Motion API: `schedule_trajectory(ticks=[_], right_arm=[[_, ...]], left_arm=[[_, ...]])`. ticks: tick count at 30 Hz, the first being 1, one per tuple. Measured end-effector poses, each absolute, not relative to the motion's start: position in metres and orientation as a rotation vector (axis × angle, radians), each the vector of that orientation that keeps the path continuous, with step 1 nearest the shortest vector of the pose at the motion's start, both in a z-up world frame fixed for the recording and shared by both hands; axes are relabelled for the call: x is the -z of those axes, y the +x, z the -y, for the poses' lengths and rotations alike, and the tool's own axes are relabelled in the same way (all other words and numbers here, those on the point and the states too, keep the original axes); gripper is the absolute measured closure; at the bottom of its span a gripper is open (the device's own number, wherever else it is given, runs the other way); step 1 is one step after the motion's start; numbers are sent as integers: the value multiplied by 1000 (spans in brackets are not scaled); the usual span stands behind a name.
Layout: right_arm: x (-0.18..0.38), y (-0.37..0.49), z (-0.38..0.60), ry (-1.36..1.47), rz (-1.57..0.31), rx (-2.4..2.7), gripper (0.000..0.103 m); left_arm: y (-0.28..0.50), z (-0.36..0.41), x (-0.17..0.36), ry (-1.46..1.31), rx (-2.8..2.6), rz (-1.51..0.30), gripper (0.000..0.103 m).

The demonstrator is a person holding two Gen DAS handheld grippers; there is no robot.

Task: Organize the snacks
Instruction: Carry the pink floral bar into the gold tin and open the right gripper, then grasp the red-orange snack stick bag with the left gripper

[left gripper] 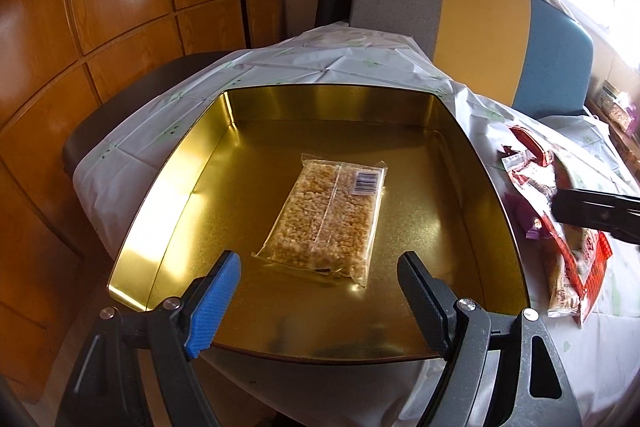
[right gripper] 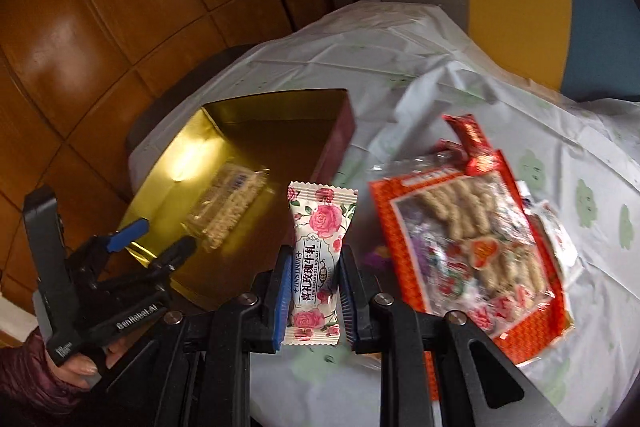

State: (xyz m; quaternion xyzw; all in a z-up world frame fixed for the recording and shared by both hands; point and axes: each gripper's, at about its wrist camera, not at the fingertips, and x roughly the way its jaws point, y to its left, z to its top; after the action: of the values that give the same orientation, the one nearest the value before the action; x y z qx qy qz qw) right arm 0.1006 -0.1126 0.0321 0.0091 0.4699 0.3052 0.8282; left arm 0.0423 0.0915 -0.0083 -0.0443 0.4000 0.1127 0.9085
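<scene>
A gold tin box [left gripper: 280, 103] stands open on the table; it also shows in the right wrist view [right gripper: 176, 167]. A clear pack of puffed rice bars [left gripper: 326, 219] lies flat inside it, blurred in the right wrist view [right gripper: 228, 211]. My left gripper [left gripper: 320, 279] is open and empty above the tin's near edge; it appears in the right wrist view [right gripper: 160, 239]. My right gripper [right gripper: 314, 259] is shut on a rose-print nougat candy [right gripper: 318, 247], held upright above the table, right of the tin.
An orange bag of twisted snacks [right gripper: 468, 243] and several small red wrappers [right gripper: 472, 139] lie on the white tablecloth [right gripper: 400, 67] right of the tin, also in the left wrist view [left gripper: 576, 251]. A grey, yellow and blue chair [left gripper: 480, 23] stands behind the table.
</scene>
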Motion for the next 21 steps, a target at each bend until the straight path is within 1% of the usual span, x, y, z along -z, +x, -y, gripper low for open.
schedule_trajectory(ticks=[6,7,9,21], right_arm=[[-19,110,59,34,-1039,-722,79],[-15,113,55,45,-1052,-726,76],[-15,113,56,76,-1078,-725,76],[-5,126,88,122,-1083,-641,76]], left_arm=[[41,-100,10,-108,-248,-829,22],[41,-100,11,-108,-248,-828,22],[41,-101,11,-105,-249,-828,22],[41,-94,16,-87,-231,-836,22]])
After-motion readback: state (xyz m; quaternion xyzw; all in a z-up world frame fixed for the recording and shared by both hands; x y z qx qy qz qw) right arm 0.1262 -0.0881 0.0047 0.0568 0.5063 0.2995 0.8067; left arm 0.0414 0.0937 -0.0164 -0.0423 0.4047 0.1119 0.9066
